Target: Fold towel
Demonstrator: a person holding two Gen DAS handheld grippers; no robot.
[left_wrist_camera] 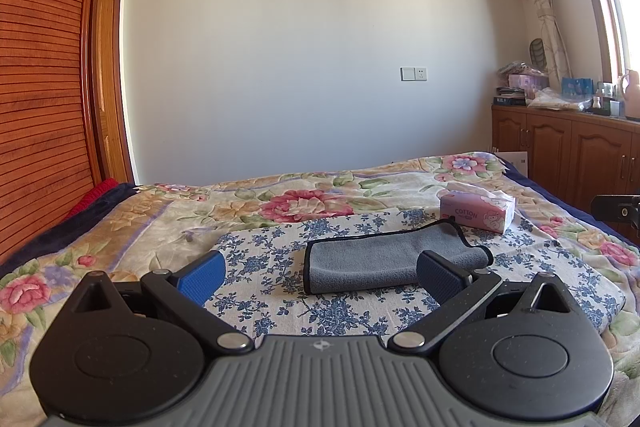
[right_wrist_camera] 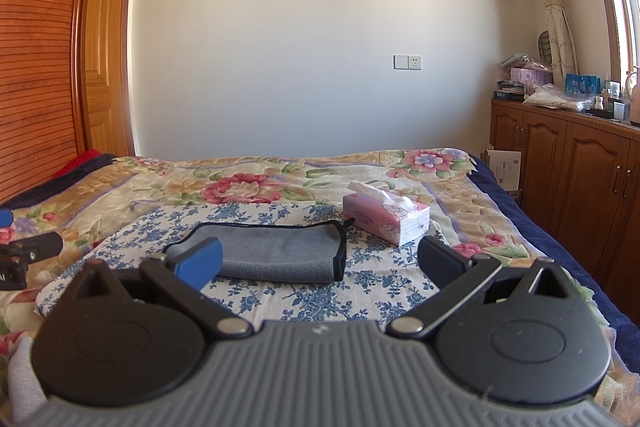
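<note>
A grey towel with black trim lies folded into a long strip on a blue-flowered white cloth on the bed. It shows in the left wrist view (left_wrist_camera: 380, 259) and the right wrist view (right_wrist_camera: 272, 251). My left gripper (left_wrist_camera: 320, 273) is open and empty, just in front of the towel's near edge. My right gripper (right_wrist_camera: 320, 263) is open and empty, near the towel's right end. The left gripper also shows at the left edge of the right wrist view (right_wrist_camera: 24, 255).
A pink tissue box (left_wrist_camera: 476, 213) (right_wrist_camera: 386, 219) stands just behind the towel's right end. The blue-flowered cloth (left_wrist_camera: 260, 255) lies on a flowered bedspread (left_wrist_camera: 300, 199). Wooden cabinets (right_wrist_camera: 560, 163) stand to the right, a wooden wardrobe (left_wrist_camera: 40, 87) to the left.
</note>
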